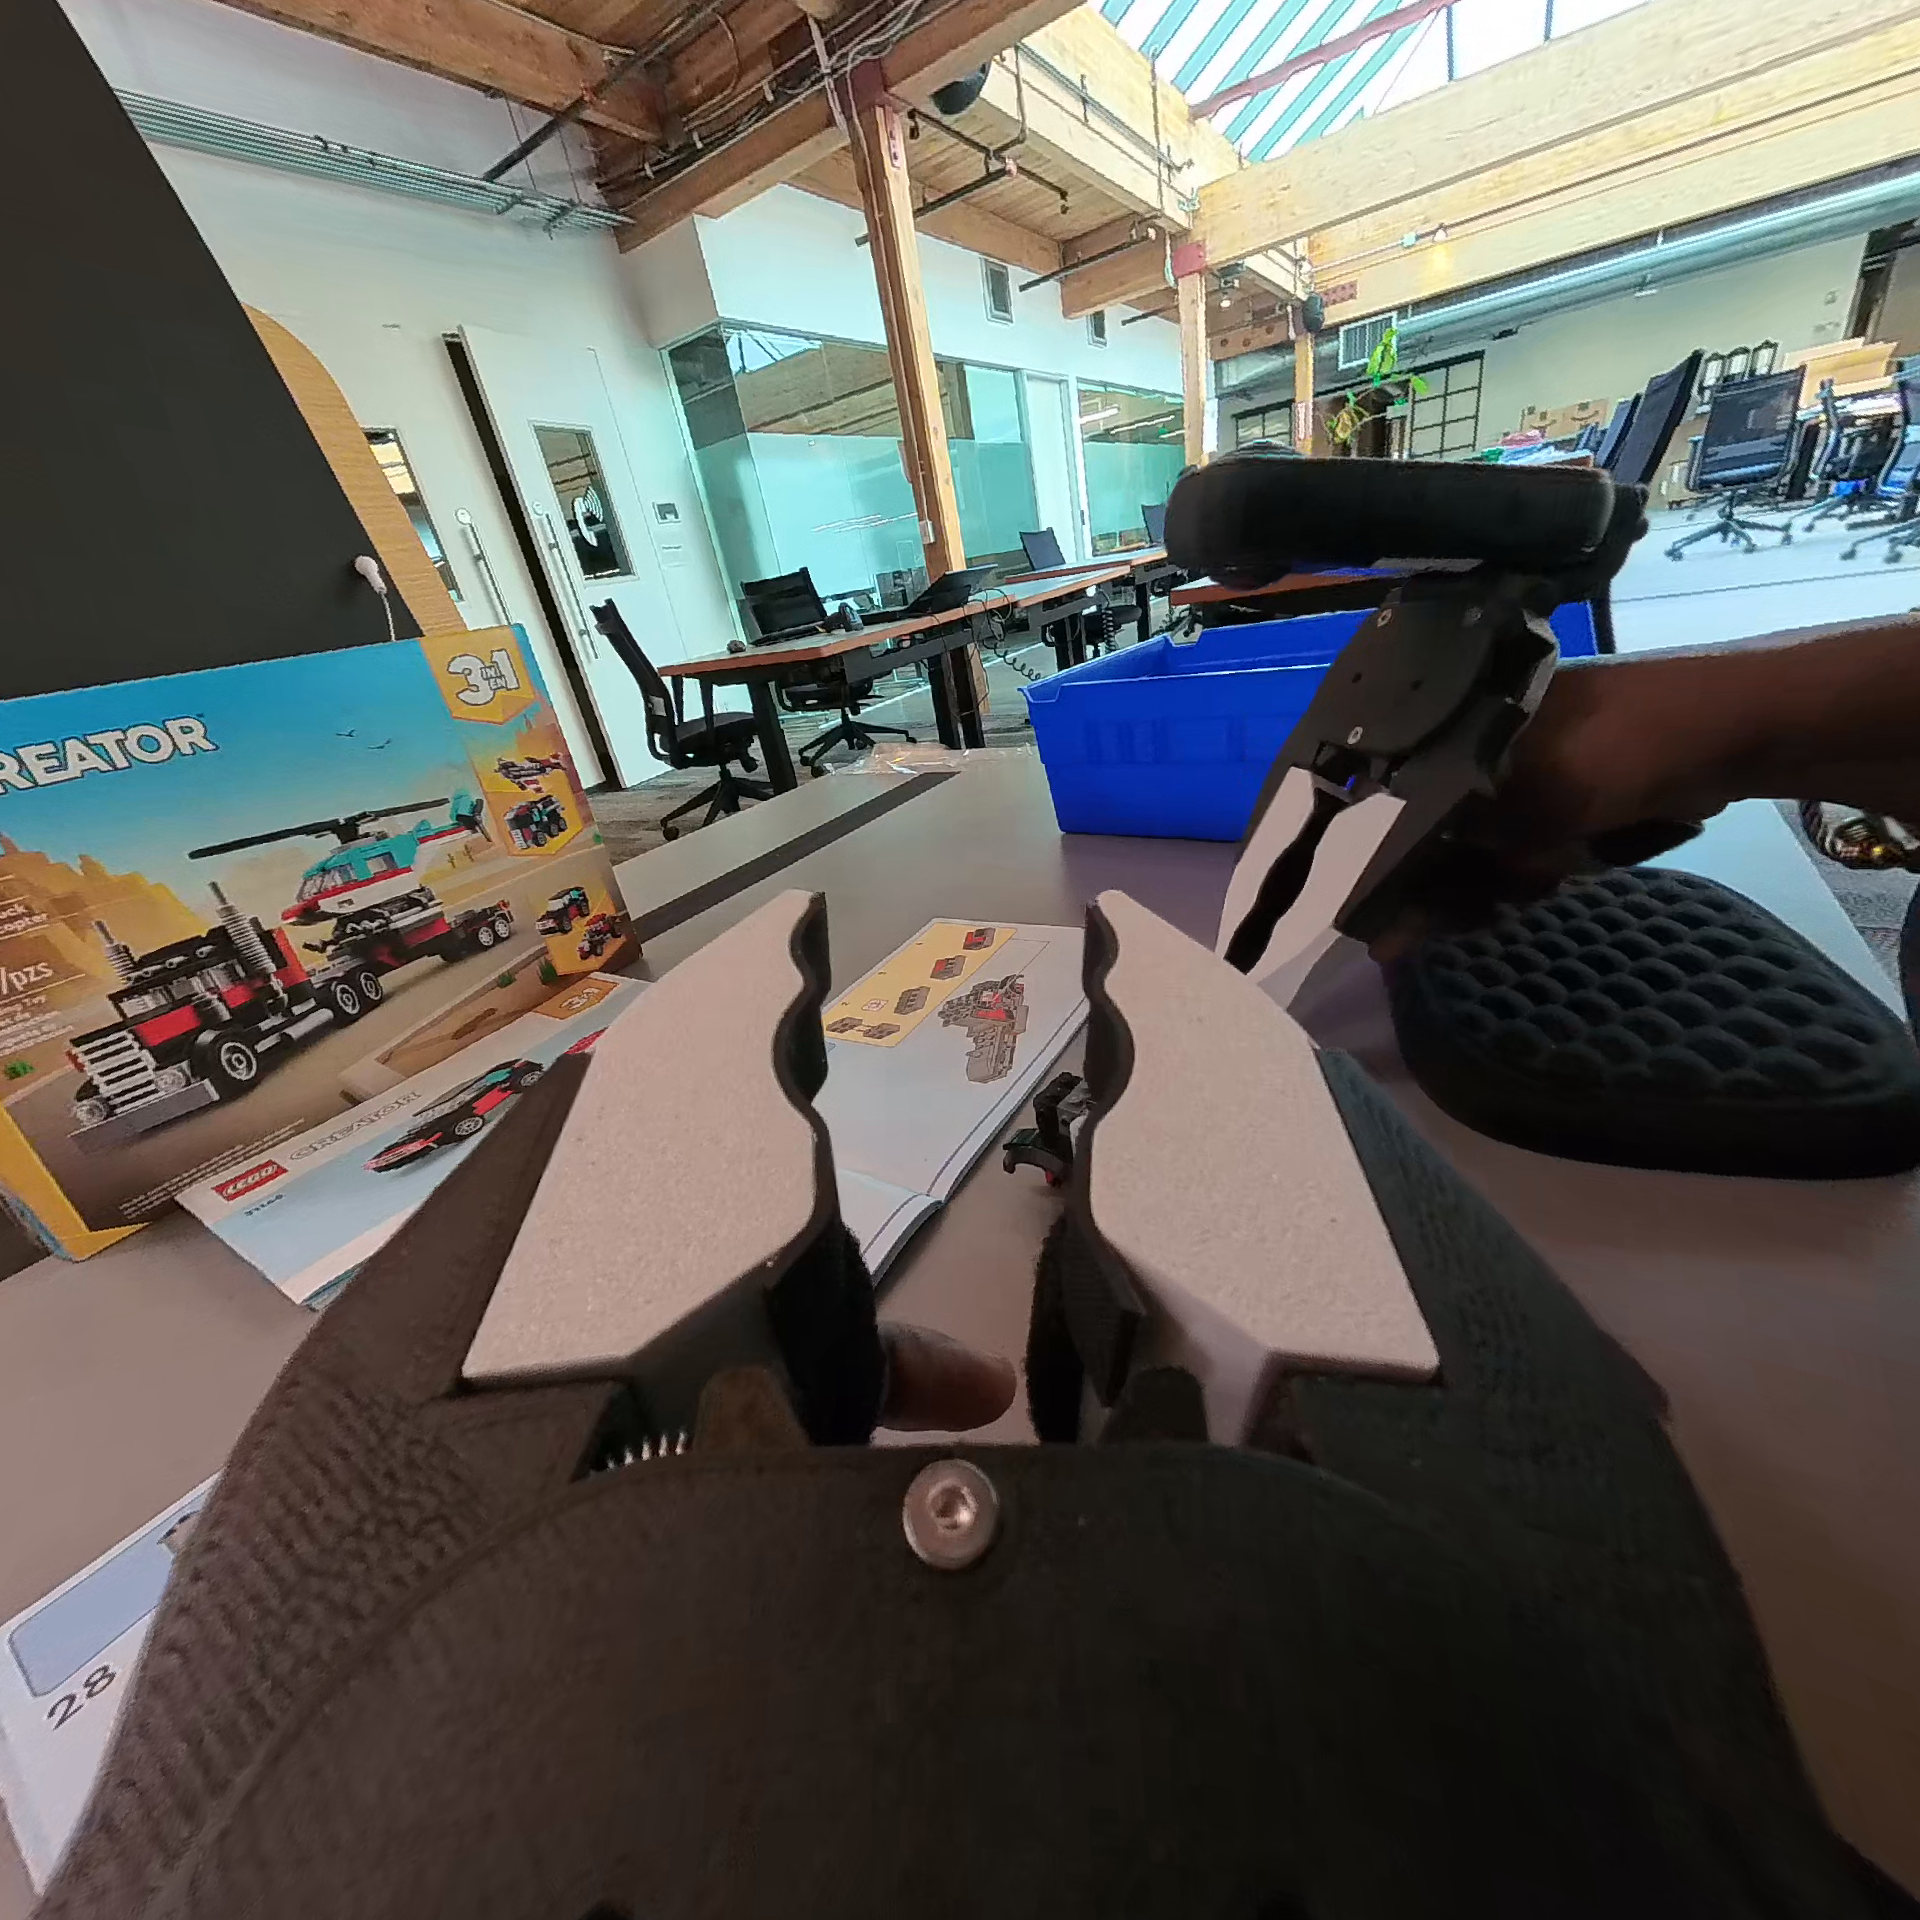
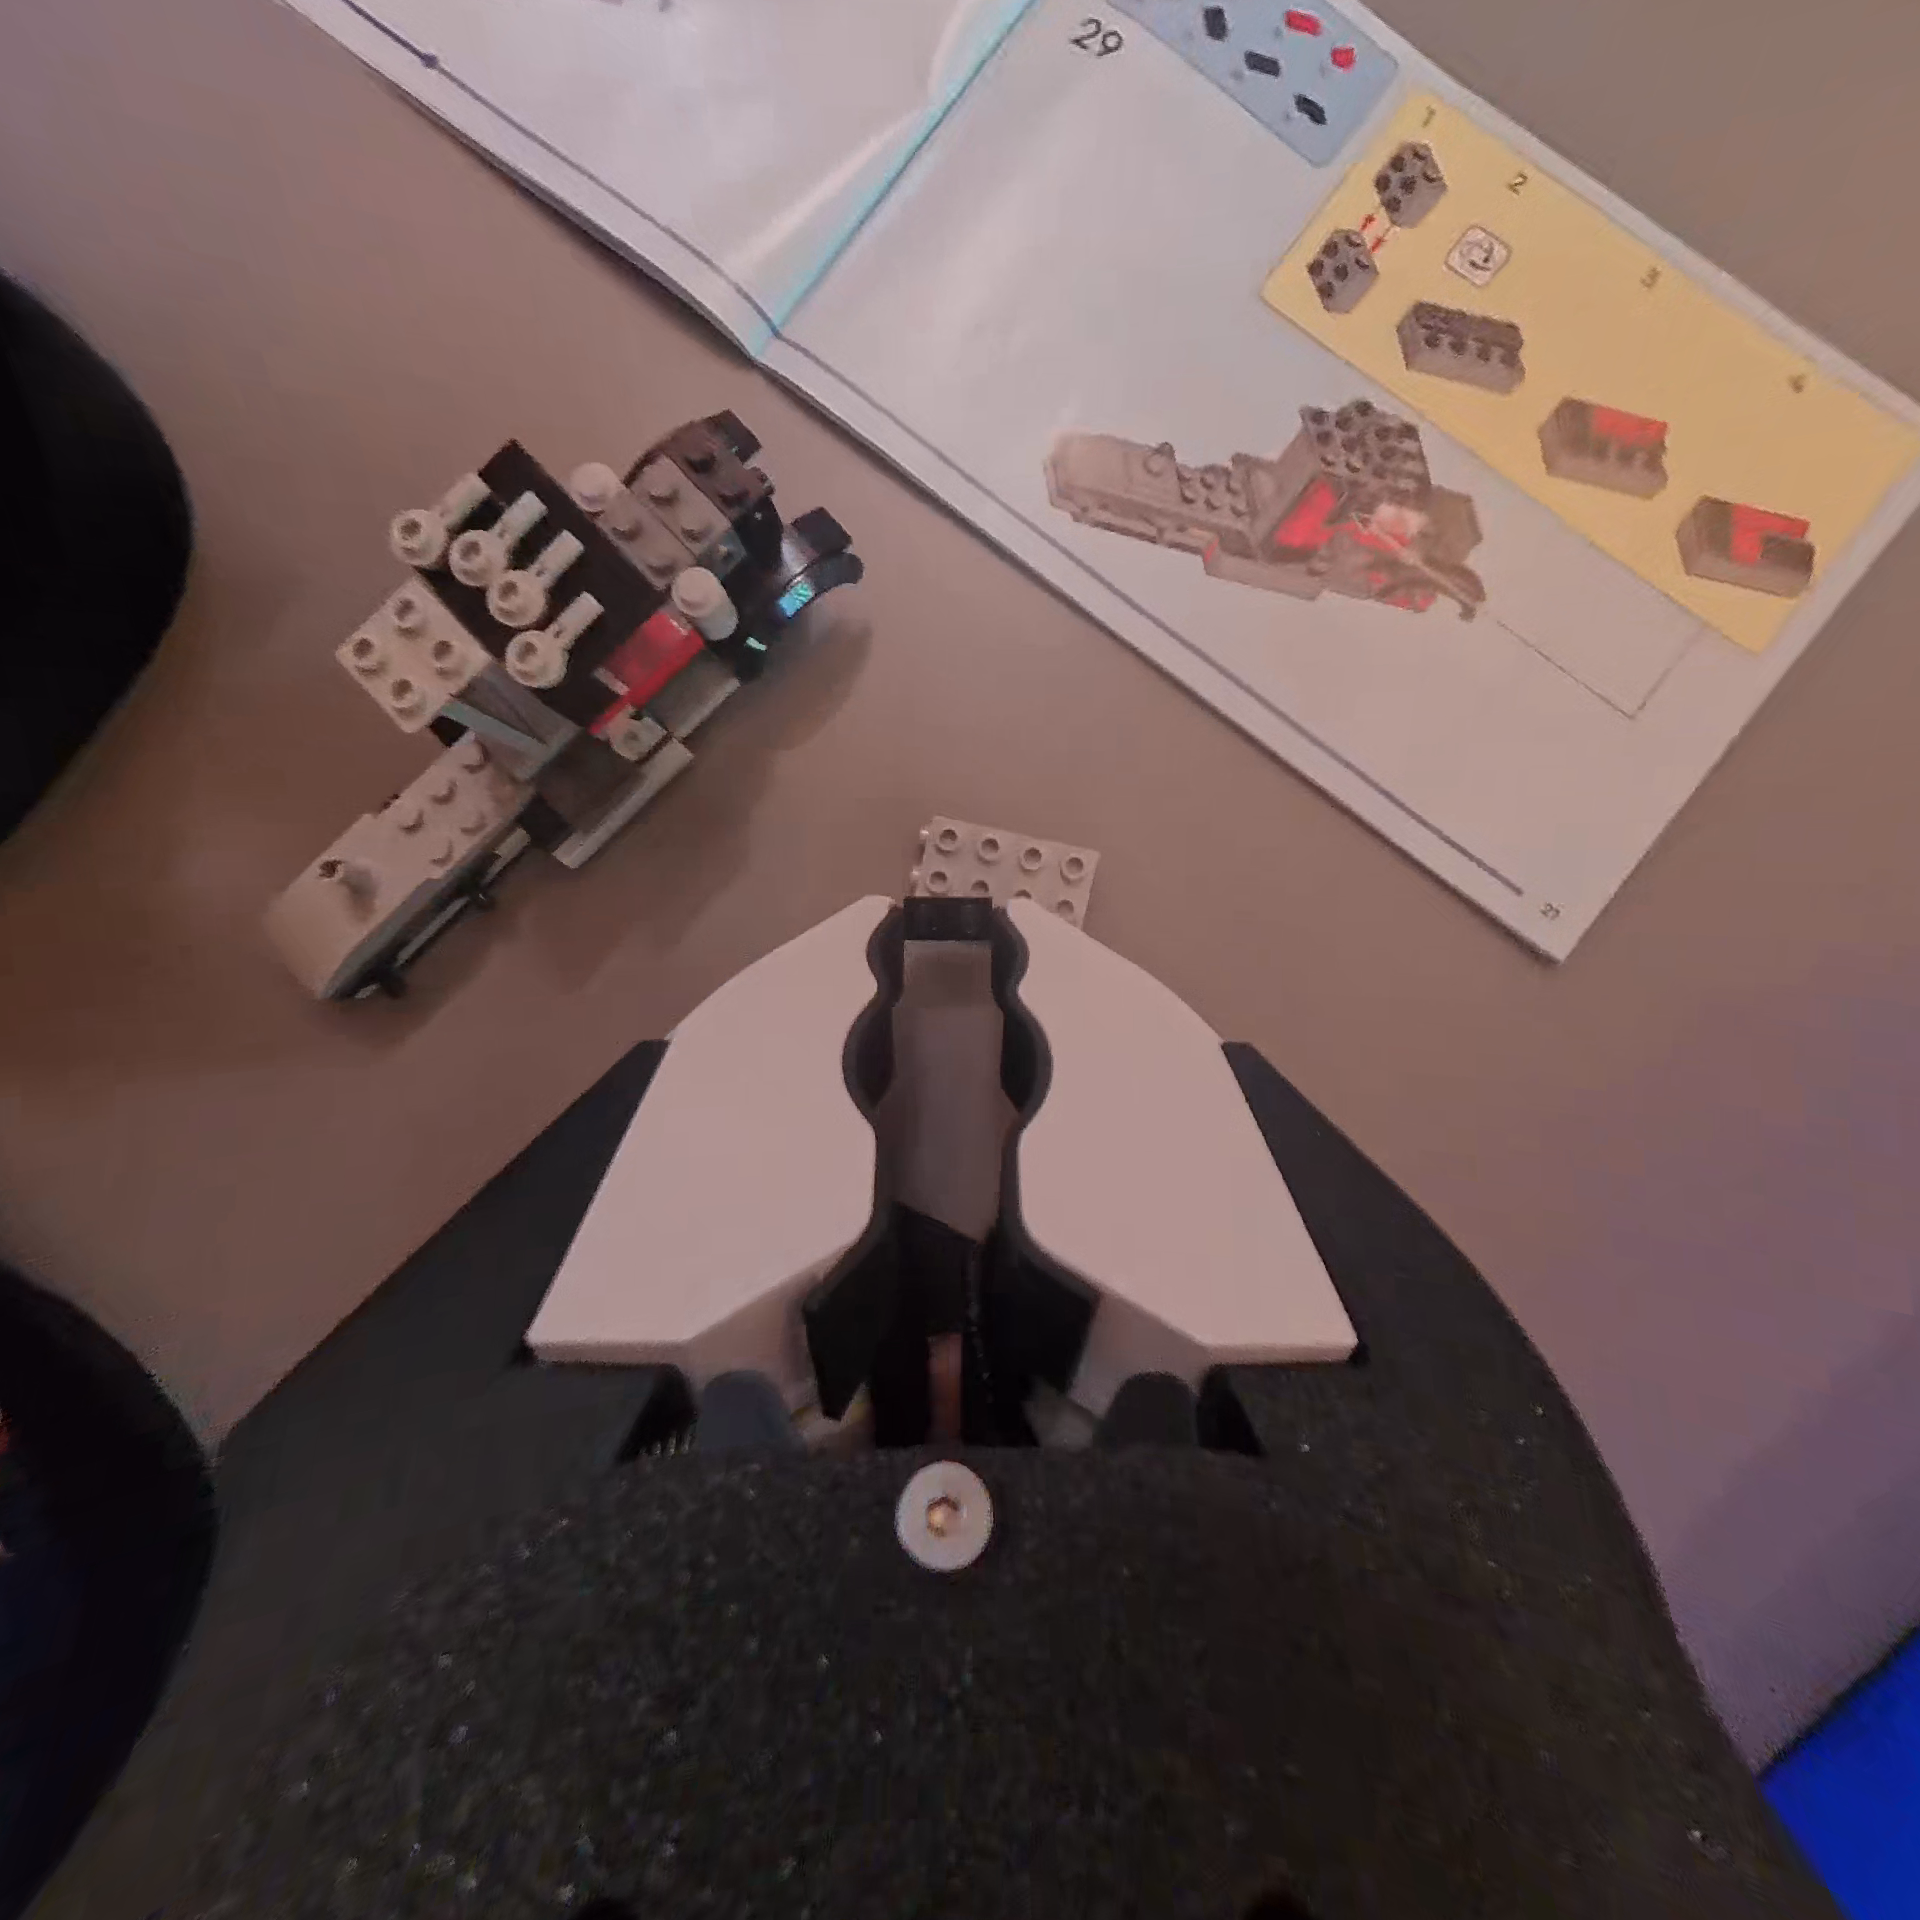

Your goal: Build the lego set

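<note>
Nearest the lens, right gripper [image 2: 954, 914] pointing down, jaws clamped on a small black piece [image 2: 945, 918] just over a grey studded plate [image 2: 1013, 858] on the table [image 2: 1299, 1195]; left gripper [image 1: 956, 977] hovering empty, jaws apart. Beside them, part-built grey, black and red lego model [image 2: 540, 686], studs and pins bare. Judging by the open instruction booklet [image 2: 1195, 416], roughly midway, much left.

Open office: timber beams [image 1: 1558, 156], glass partitions [image 1: 883, 468], desks [image 1: 831, 649], chairs [image 1: 686, 727].
</note>
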Motion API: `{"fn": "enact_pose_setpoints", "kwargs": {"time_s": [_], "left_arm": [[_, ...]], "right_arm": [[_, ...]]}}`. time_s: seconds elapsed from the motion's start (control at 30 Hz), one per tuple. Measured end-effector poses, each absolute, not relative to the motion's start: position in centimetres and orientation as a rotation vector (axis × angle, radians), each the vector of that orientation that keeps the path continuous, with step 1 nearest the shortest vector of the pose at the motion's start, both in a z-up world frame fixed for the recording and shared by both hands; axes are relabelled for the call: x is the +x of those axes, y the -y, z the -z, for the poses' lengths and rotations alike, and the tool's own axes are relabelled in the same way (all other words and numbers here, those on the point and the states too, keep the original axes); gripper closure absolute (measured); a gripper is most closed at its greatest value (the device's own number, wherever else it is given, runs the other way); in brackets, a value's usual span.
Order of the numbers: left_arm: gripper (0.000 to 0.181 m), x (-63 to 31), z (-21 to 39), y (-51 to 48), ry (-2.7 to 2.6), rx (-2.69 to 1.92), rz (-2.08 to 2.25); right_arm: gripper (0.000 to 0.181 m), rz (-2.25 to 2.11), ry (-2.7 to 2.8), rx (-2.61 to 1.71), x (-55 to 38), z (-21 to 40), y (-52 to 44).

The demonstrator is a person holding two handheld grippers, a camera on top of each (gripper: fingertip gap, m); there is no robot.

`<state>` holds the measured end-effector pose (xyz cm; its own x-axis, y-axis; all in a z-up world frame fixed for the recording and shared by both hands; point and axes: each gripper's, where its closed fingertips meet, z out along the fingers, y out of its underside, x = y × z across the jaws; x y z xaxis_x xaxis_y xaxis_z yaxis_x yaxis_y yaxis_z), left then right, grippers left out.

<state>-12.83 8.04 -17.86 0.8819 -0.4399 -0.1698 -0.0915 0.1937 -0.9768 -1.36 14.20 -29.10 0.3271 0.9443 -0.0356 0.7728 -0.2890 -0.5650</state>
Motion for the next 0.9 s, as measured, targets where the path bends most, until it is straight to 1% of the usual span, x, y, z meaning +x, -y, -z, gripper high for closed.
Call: {"fn": "enact_pose_setpoints", "kwargs": {"time_s": [0.33, 0.9], "left_arm": [[0.135, -12.14, 18.14, -7.86, -0.523, -1.368, 0.234], [0.134, -12.64, 17.48, -7.45, -0.485, -1.324, 0.255]], "right_arm": [[0.165, -0.399, 1.421, -2.227, -1.82, 29.05, -14.59], [0.165, -0.293, 1.511, -2.304, -1.72, 29.53, -14.72]]}}
